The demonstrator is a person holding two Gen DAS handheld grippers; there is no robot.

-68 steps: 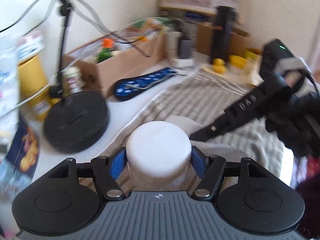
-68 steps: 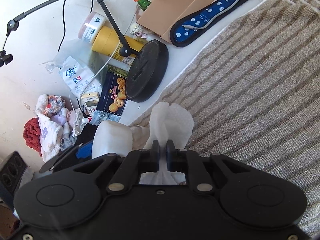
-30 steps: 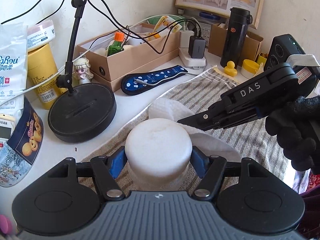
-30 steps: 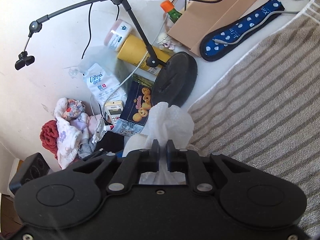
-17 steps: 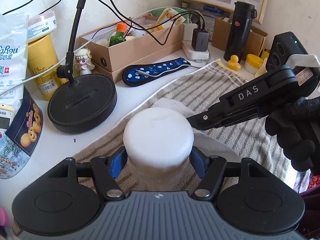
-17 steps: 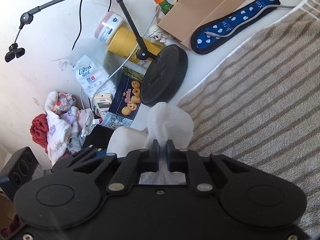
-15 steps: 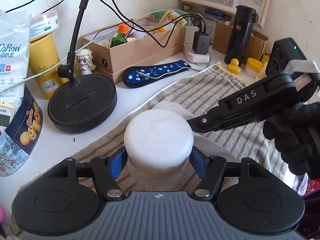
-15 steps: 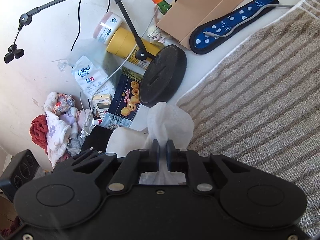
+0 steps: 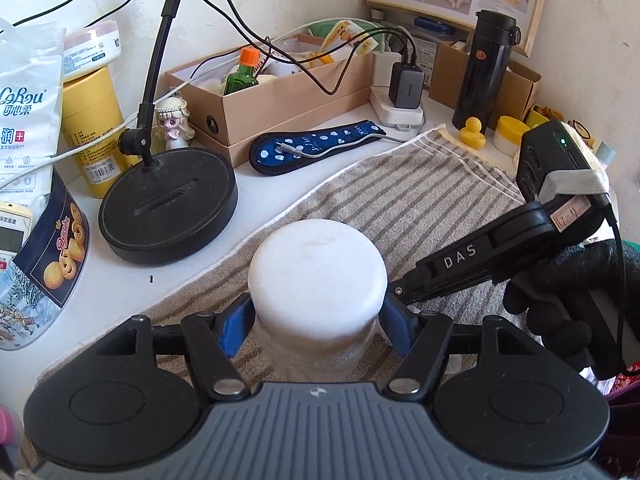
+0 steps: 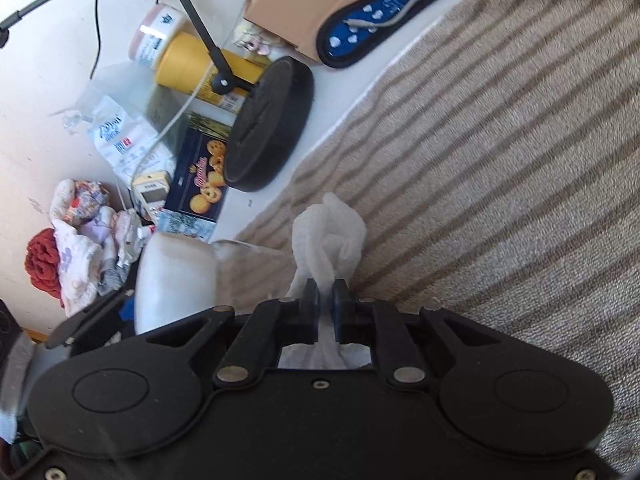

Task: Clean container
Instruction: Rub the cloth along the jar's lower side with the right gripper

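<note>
1. White-lidded and clear-walled, the container (image 9: pixel 316 276) sits clamped between the blue pads (image 9: pixel 234 326) of our left gripper (image 9: pixel 316 320), which squeeze its body just under the lid, one pad on each side.
2. We hold the container over the striped towel (image 9: pixel 432 196) that covers the near part of the tabletop (image 9: pixel 132 280); whether its base touches the towel we cannot tell.
3. Our right gripper (image 10: pixel 326 304) has its jaws pressed together on a crumpled white paper towel (image 10: pixel 330 236), which bunches up past the fingertips.
4. In the right wrist view the paper towel sits just beside the container's clear wall (image 10: pixel 248 268), low against the striped towel; we cannot tell whether it touches the wall.
5. From the left wrist view the right gripper comes in from the right, its black arm marked DAS pointing at the container's side just below the lid, with our gloved hand (image 9: pixel 568 292) behind it.
6. Beyond the towel's edge stands a round black stand base (image 9: pixel 168 204), and further back lie a blue spotted pouch (image 9: pixel 316 146) and a cardboard box (image 9: pixel 280 96).
7. A cookie tin (image 9: pixel 52 256) lies at the left, near a yellow canister (image 9: pixel 94 120).
</note>
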